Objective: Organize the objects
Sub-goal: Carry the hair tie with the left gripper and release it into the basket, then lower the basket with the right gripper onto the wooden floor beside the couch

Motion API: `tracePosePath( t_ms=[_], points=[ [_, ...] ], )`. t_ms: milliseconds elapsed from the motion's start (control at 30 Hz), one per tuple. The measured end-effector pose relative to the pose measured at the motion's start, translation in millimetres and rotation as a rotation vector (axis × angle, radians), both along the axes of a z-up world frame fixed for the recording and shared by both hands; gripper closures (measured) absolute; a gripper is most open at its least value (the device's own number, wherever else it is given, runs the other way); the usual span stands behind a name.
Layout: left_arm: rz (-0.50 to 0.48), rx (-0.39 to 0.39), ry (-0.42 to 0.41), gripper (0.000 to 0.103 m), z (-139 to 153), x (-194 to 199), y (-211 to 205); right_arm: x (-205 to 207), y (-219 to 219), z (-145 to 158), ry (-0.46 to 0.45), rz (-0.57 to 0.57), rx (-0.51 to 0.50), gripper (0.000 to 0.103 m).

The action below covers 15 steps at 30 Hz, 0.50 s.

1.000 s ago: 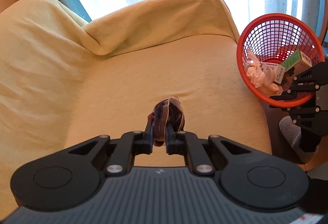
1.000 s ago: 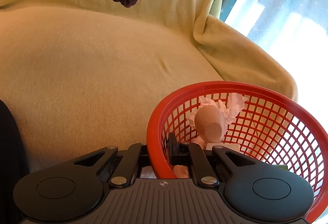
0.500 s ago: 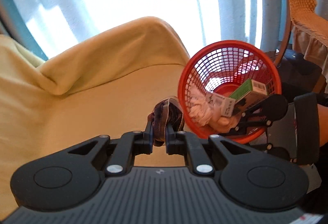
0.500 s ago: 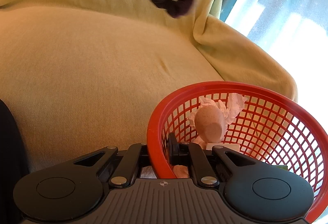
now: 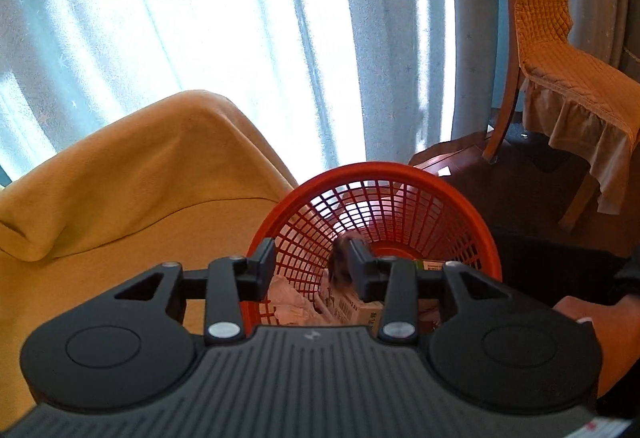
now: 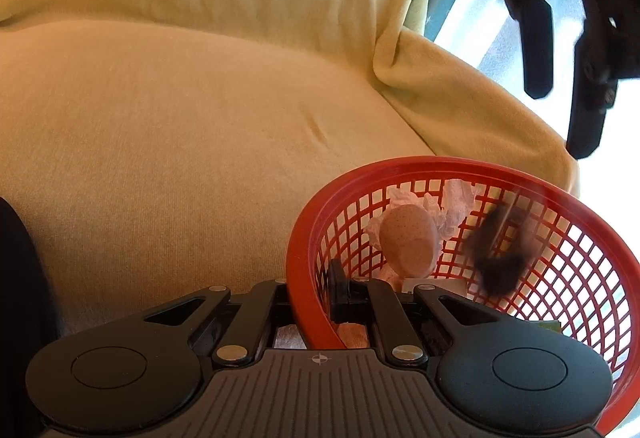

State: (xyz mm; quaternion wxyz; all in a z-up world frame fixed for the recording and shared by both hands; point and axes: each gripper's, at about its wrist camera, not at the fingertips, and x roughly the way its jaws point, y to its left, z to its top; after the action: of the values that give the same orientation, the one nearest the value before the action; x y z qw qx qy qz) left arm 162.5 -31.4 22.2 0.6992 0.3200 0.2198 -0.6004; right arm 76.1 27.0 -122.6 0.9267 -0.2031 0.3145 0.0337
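A dark brown scrunchie (image 6: 496, 254) is blurred in mid-air inside the red mesh basket (image 6: 440, 163), clear of any finger. In the left wrist view the scrunchie (image 5: 340, 262) shows as a smear beside the right finger. My left gripper (image 5: 310, 258) hangs over the basket (image 5: 372, 173); its jaws are opening and nothing is pressed between them. From the right wrist view the left gripper (image 6: 560, 113) is above the basket's far rim. My right gripper (image 6: 310, 290) is shut on the basket's near rim, one finger inside and one outside.
The basket holds crumpled tissue (image 6: 452, 205), a beige egg-shaped thing (image 6: 408, 238) and small boxes (image 5: 356, 308). It sits at the edge of a sofa with a yellow cover (image 6: 180, 137). A chair with an orange quilted cover (image 5: 560, 77) stands right, curtains (image 5: 240, 37) behind. A hand (image 5: 592, 338) shows lower right.
My left gripper carried the scrunchie from over the sofa seat across to above the basket, then its jaws parted and the scrunchie dropped in. The right gripper and basket stayed still.
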Motion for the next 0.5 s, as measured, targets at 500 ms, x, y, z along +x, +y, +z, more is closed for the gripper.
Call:
tracePosePath(
  t_ms=[500],
  points=[
    [0.318, 0.118, 0.018, 0.065, -50.5, 41.8, 64.9, 0.4, -20.9, 11.3, 0.026, 0.084, -0.077, 0.1]
  ],
)
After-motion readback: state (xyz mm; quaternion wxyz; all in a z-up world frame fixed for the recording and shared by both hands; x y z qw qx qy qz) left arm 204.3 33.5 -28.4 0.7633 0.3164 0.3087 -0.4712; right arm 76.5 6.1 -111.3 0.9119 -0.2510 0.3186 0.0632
